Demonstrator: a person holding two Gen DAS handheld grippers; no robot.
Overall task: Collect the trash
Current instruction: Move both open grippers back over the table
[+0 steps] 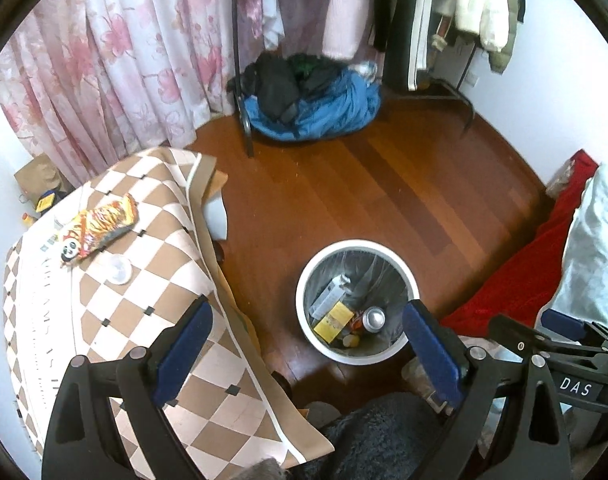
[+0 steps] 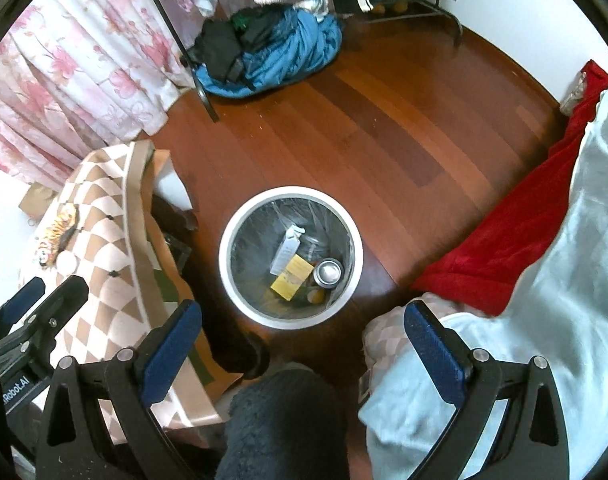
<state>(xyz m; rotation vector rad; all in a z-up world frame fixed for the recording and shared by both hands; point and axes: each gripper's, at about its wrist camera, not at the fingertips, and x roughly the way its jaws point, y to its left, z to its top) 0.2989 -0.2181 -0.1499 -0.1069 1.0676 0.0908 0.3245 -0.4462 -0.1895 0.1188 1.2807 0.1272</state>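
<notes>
Trash is mostly in the bin [image 2: 240, 216] already, with a can [image 2: 328, 273], a yellow packet [image 2: 292, 278] and a carton [image 2: 287, 250] inside.
Your left gripper [image 1: 304, 344] and right gripper [image 2: 304, 340] both hang spread wide and empty; the snack wrapper [image 1: 100, 226] and round lid [image 1: 117, 270] on the checkered table [image 1: 144, 320] look left for you.

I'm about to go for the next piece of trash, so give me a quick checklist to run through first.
1. Left gripper open and empty: ok.
2. Right gripper open and empty: ok.
3. Trash bin upright, with room left: ok.
4. Snack wrapper on the checkered table, unobstructed: ok.
5. Round white lid beside the wrapper is trash: cannot tell.
6. Floor near the bin free of litter: ok.
</notes>
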